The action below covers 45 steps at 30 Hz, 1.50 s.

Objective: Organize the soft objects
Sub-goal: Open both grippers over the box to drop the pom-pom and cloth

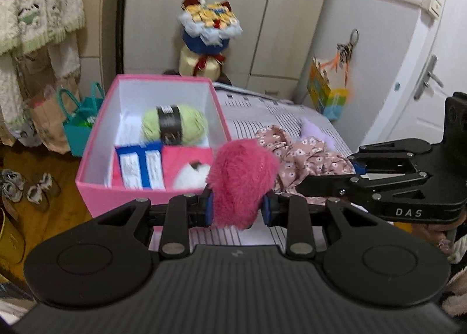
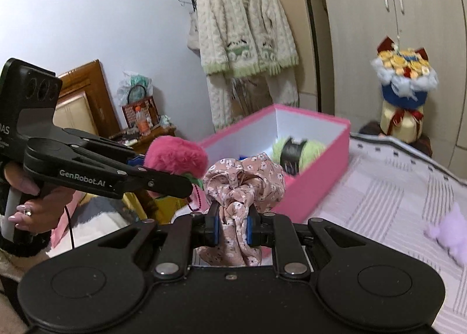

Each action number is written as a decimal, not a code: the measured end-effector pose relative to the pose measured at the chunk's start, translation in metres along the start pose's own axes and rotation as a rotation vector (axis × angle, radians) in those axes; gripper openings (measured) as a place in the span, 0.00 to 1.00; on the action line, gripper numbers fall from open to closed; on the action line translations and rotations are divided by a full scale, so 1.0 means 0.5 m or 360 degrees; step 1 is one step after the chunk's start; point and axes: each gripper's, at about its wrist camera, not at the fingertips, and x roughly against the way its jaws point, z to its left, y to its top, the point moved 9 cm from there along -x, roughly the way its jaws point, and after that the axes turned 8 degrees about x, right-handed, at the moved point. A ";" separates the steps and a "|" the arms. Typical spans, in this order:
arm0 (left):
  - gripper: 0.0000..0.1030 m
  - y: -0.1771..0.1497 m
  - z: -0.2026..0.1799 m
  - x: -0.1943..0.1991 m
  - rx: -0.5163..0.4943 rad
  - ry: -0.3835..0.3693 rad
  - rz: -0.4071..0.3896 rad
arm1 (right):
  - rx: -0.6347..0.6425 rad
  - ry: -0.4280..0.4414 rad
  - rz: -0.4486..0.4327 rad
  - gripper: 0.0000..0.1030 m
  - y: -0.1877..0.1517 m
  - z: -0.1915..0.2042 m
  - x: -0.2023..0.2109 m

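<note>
Pink fuzzy toy (image 1: pixel 242 182) clamped in left claw (image 1: pixel 238 208); floral cloth (image 2: pixel 242 188) in right claw (image 2: pixel 232 227).

Fuzzy cream-and-green cardigan (image 2: pixel 245 30) hung upper centre on a rack. Wardrobe (image 1: pixel 233 12) behind. Door handle (image 1: pixel 429 75) at right edge. Teal bag (image 1: pixel 78 126) at left.

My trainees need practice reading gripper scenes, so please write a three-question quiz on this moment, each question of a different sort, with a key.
1. True or false: the left gripper is shut on the pink furry item.
2. What does the right gripper hold? A) floral fabric B) green yarn ball C) purple plush
3. Fill in: the yarn ball lies inside the pink ____.

Key: 1 true; 2 A; 3 box.
</note>
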 end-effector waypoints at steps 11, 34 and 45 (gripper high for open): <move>0.29 0.076 0.082 -0.068 0.0103 0.0109 -0.0116 | 0.0180 -0.0148 -0.0083 0.20 0.079 -0.040 -0.121; 0.31 0.122 0.249 -0.295 0.0321 0.0364 0.0074 | 0.0541 -0.0257 0.0309 0.39 0.038 -0.096 -0.363; 0.54 0.107 0.230 -0.239 0.0296 0.0335 0.0030 | 0.0267 -0.0189 0.0051 0.61 0.057 -0.102 -0.239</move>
